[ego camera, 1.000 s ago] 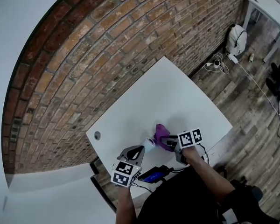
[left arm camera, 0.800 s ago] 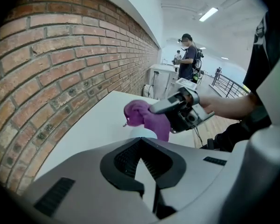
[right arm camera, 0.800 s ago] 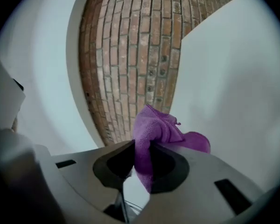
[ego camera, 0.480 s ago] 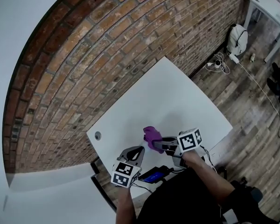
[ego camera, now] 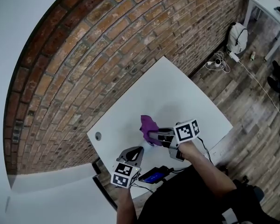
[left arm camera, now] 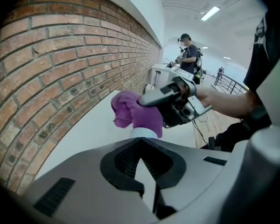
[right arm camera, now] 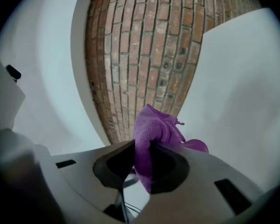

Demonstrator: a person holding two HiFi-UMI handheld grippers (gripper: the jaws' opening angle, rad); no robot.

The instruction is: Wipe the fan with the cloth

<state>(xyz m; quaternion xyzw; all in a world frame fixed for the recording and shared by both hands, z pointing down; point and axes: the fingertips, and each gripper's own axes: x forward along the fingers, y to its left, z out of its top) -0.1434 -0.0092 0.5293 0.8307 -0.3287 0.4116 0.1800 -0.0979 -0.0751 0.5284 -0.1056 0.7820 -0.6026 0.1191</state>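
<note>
Your right claw clamps the purple cloth over the table; your left claw is fully closed

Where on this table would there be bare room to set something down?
The table is bare between the brick wall and the purple cloth, and along its right edge. The near corner is crowded: left gripper and right gripper meet there.

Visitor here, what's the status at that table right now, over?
Left gripper shut, white fan just past its tips. Right gripper shut on purple cloth, cloth over fan, contact unclear. Nothing seen in the way.
</note>
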